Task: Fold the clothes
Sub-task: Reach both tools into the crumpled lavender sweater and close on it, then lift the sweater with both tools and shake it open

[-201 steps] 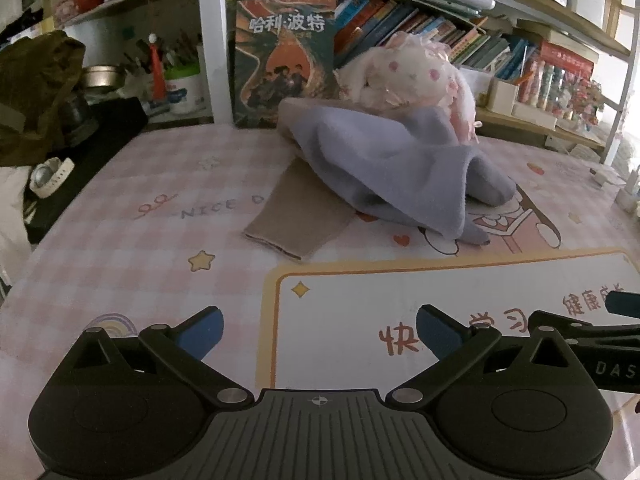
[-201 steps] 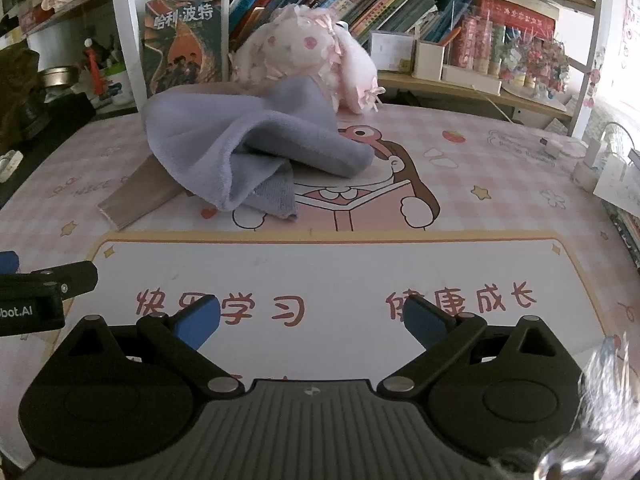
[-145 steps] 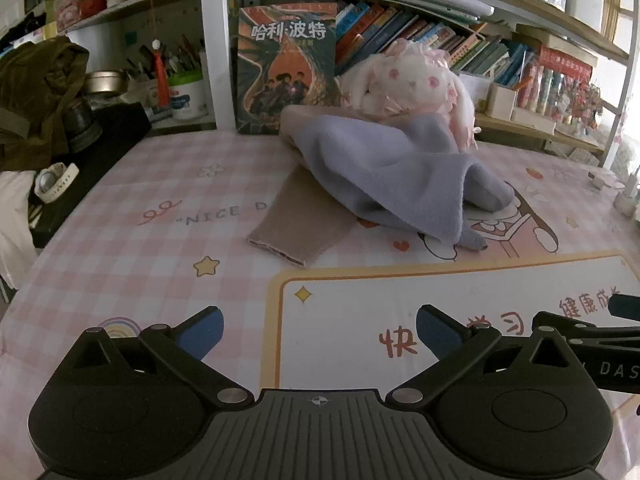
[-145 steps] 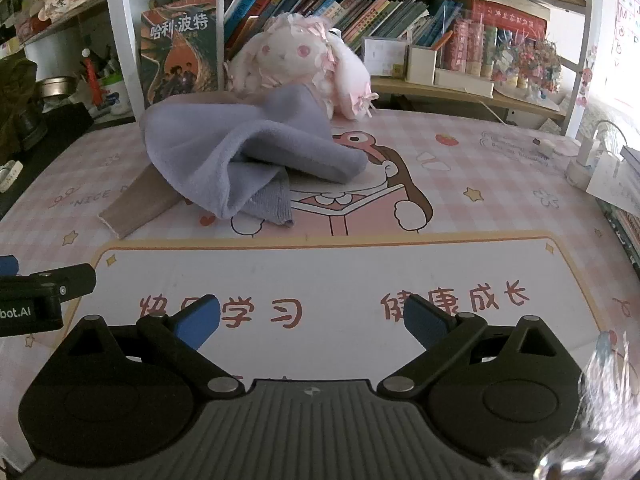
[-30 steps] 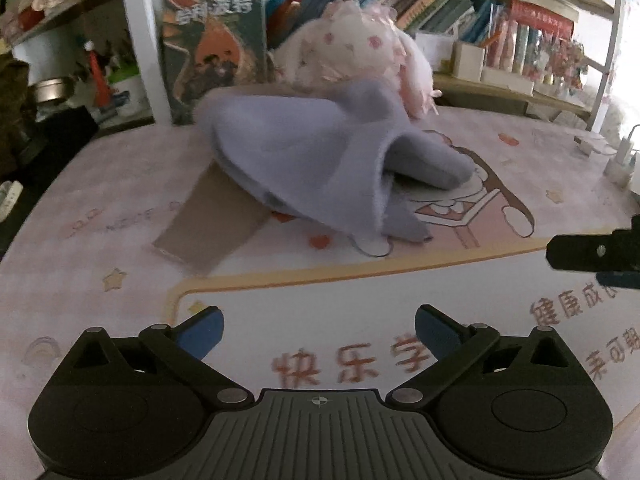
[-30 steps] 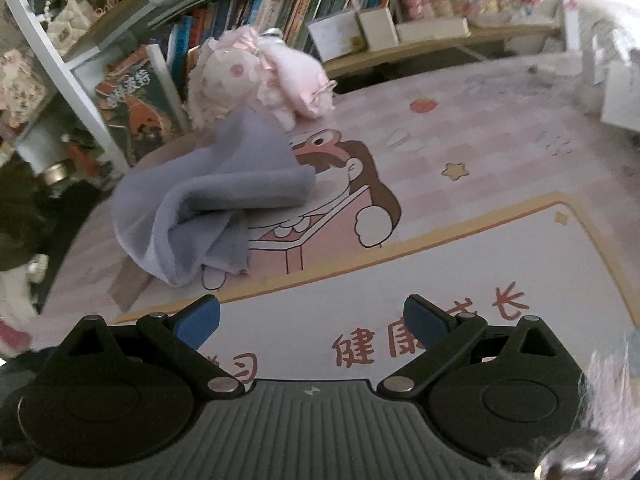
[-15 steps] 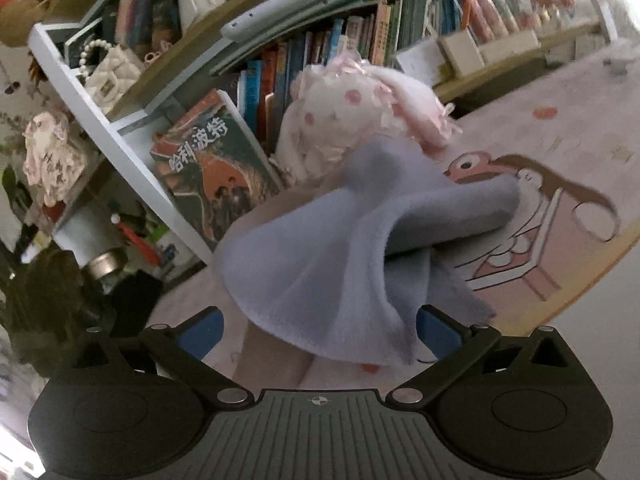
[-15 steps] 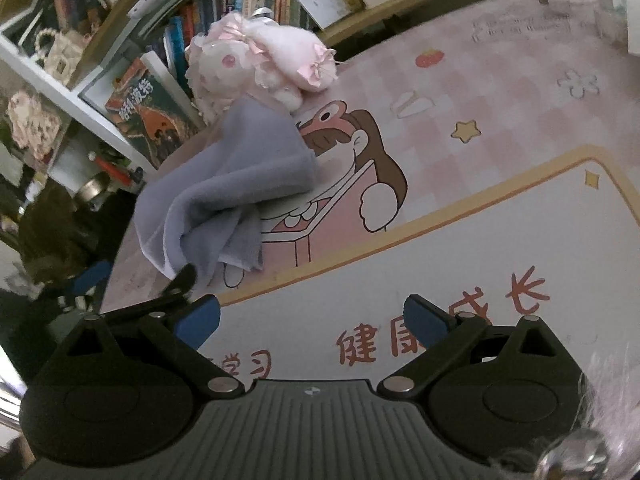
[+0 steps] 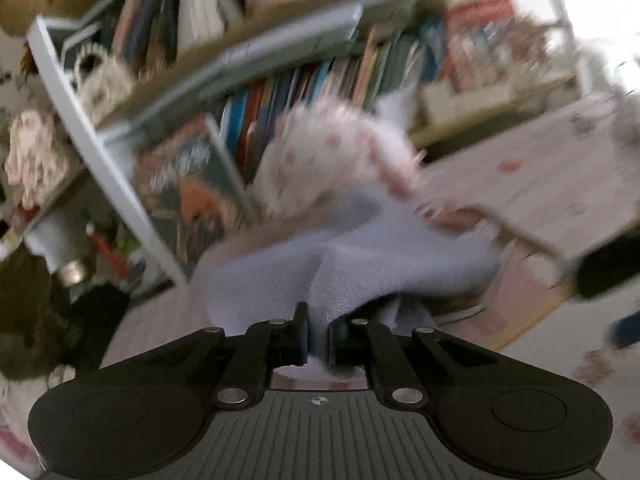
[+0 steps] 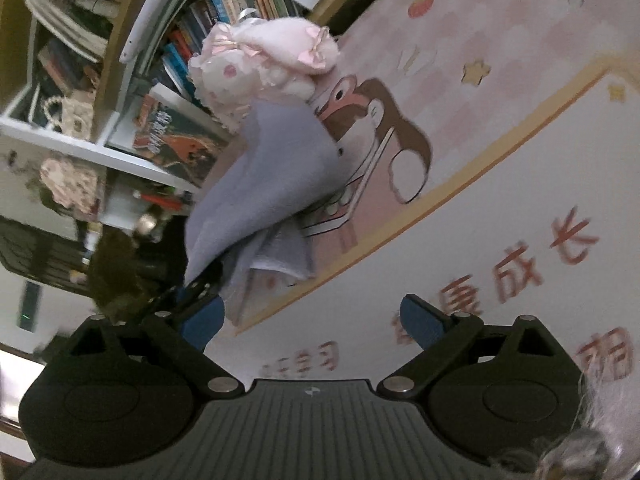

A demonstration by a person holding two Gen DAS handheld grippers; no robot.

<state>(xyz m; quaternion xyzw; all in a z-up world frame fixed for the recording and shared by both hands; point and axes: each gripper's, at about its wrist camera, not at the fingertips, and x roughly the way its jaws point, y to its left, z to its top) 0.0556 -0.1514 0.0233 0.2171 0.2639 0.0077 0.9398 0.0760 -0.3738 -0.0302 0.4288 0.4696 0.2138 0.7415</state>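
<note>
Bookshelf (image 9: 280, 60) across the back, rows of book spines, blurred in my left view. Below it the table, covered by one pink checked mat (image 10: 500, 40) with a cartoon print and a white panel of red characters. On the mat, one lavender fleece garment (image 10: 276, 176), crumpled, just in front of one pink plush toy (image 10: 264, 56). One big picture book (image 10: 176, 136) leans on the shelf. My left gripper (image 9: 318, 336) is clamped tight on the garment's edge, cloth bunched between the pads. My right gripper (image 10: 312, 320) hovers over the white panel, jaws spread wide, holding nothing.
</note>
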